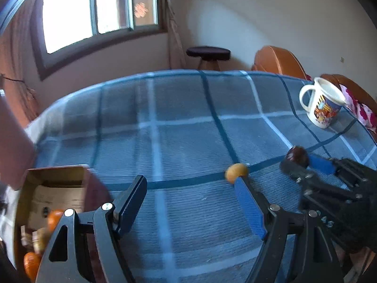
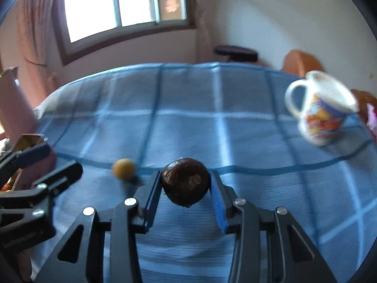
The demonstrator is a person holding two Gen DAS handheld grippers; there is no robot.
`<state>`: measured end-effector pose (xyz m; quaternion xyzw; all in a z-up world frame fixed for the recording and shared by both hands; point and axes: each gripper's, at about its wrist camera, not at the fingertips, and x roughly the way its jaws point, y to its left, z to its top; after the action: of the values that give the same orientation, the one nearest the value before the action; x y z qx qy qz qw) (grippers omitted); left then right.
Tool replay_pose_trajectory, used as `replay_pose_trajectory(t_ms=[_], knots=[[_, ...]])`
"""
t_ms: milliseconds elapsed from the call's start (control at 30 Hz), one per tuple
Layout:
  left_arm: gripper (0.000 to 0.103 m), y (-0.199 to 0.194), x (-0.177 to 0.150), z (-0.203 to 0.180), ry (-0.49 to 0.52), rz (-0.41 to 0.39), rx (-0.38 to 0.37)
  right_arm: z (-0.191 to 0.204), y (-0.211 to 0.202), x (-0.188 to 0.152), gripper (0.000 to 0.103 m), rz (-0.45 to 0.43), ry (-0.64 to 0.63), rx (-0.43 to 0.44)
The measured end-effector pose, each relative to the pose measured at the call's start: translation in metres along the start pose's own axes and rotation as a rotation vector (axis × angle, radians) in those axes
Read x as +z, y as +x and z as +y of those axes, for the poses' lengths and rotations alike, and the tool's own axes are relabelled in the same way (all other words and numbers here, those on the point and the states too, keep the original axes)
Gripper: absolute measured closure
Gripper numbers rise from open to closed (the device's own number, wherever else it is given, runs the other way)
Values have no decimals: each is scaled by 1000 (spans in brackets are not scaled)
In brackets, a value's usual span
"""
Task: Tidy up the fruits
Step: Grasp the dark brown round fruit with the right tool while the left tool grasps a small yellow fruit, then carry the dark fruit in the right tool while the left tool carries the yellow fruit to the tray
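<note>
The right gripper is clamped on a dark brown fruit, its blue pads pressing both sides, and the fruit sits just above the blue checked tablecloth. Just to its left a small yellow fruit lies on the cloth, close beside the tip of the left gripper's right finger. The left gripper has its jaws standing apart with nothing between them. To its left stands an open cardboard box holding orange fruits. Further off, to the right of both grippers, a white mug with a colourful print stands upright on the cloth. Beyond the table are a dark stool and a window.
</note>
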<state>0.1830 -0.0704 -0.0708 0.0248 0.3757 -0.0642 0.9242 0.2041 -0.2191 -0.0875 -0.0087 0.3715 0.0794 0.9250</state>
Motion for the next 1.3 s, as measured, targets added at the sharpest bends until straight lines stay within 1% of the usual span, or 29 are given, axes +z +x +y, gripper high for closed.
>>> replay_pose_trajectory(t_ms=[33,133,267,300,367,433,500,600,667,700,733,767,833,867,1033,1133,1300], knots=[[25,6,2,-5,10,11,-14,-5,-1,0,59,-5,9,-22],[25,19,7,-14,23,37,-61,-14,-6,0,59,-13,19,-43],[27,35,14,-19,25,56,-72,-14,-5,2,59,-16,8,-59],[27,38,15,-19,23,64,-83,-15,-5,2,59,-15,10,-51],[29,45,16,-18,13,86,-107,-15,-3,3,59,-15,9,-53],[36,50,14,-21,30,101,-101,-17,-5,3,59,-19,9,-66],[39,52,12,-23,33,113,-119,-18,-5,3,59,-22,16,-74],[42,52,12,-26,51,106,-124,-17,-6,2,59,-22,12,-75],[47,52,12,-26,54,105,-138,-16,-6,2,59,-22,10,-75],[55,52,12,-27,56,102,-156,-17,-6,2,59,-23,16,-61],[59,51,12,-28,59,101,-169,-16,-6,2,59,-25,19,-44],[61,51,12,-28,62,99,-175,-15,-7,2,59,-25,18,-38],[70,49,11,-29,65,92,-191,-11,-7,3,59,-26,5,-38],[73,48,11,-28,64,87,-201,-11,-7,2,59,-28,4,-35],[74,46,10,-23,41,84,-213,-12,-9,2,59,-37,15,-20],[74,46,9,-21,30,81,-208,-14,-10,2,59,-47,20,-12],[74,39,8,-17,20,47,-189,-11,-13,1,59,-64,8,-4]])
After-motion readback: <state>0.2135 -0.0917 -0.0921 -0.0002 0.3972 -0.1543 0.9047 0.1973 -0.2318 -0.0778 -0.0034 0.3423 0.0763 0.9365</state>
